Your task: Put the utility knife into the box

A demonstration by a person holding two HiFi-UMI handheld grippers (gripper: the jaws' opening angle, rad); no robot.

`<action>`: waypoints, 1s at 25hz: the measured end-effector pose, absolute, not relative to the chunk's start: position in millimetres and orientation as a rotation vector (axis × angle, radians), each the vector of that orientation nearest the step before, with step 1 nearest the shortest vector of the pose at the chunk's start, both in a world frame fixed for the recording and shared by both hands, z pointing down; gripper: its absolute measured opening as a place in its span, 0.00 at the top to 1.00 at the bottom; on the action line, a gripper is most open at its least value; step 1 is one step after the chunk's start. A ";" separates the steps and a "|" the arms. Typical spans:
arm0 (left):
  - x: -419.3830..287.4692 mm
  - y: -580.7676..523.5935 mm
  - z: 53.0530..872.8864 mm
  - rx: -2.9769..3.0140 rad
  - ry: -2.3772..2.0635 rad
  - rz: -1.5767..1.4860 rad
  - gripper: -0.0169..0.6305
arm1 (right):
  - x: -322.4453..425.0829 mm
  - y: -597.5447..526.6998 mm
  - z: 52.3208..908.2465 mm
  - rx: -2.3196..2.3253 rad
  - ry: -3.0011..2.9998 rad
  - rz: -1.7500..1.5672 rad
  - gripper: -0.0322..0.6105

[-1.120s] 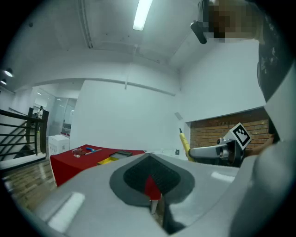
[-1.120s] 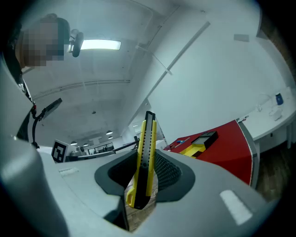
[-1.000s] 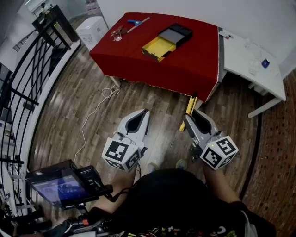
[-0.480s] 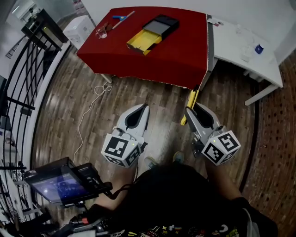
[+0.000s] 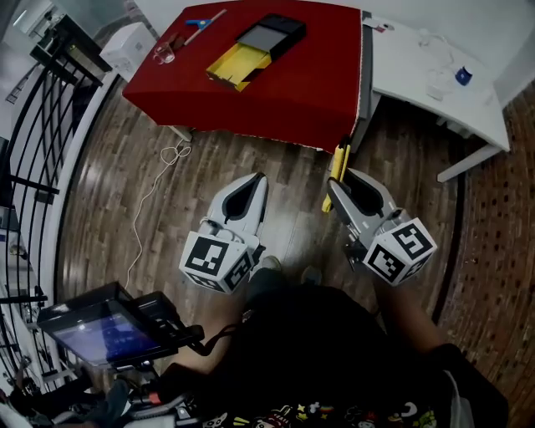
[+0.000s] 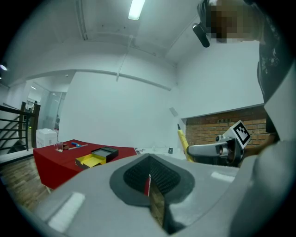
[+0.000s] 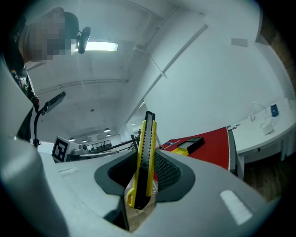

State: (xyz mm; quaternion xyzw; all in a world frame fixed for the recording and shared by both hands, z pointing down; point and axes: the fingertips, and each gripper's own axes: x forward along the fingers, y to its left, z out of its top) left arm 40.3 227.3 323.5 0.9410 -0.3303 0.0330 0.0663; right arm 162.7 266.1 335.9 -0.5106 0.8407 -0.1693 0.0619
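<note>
A yellow and black utility knife (image 7: 144,157) stands clamped in my right gripper (image 7: 141,185), sticking out past the jaws; the head view shows the utility knife (image 5: 337,171) over the wood floor at my right gripper (image 5: 336,191). The box (image 5: 254,47), a black sleeve with a yellow tray slid half out, lies on the red table (image 5: 318,92) ahead, well away from both grippers. The same box (image 6: 96,157) is small at the left of the left gripper view. My left gripper (image 5: 255,185) is shut with nothing in it, held beside the right one.
A small glass (image 5: 162,55) and a blue-handled tool (image 5: 201,22) lie at the red table's far left. A white desk (image 5: 435,79) adjoins it on the right. A black railing (image 5: 42,109) runs along the left; a white cord (image 5: 159,180) trails over the floor.
The table and box have slid up and left in the head view as the person comes closer. Both grippers hold the same pose, the knife still clamped in the right one.
</note>
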 end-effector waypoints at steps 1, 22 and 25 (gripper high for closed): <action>41.5 226.4 325.2 2.835 -1.004 0.103 0.97 | 162.4 262.7 336.5 -1.530 2.550 -0.512 0.73; 22.2 -47.7 321.8 2.823 -0.933 -0.017 0.97 | 116.5 -1.8 344.1 -1.585 2.620 -0.543 0.73; 14.4 -94.9 324.5 2.817 -0.905 -0.023 0.97 | 104.1 -51.7 351.0 -1.601 2.625 -0.572 0.73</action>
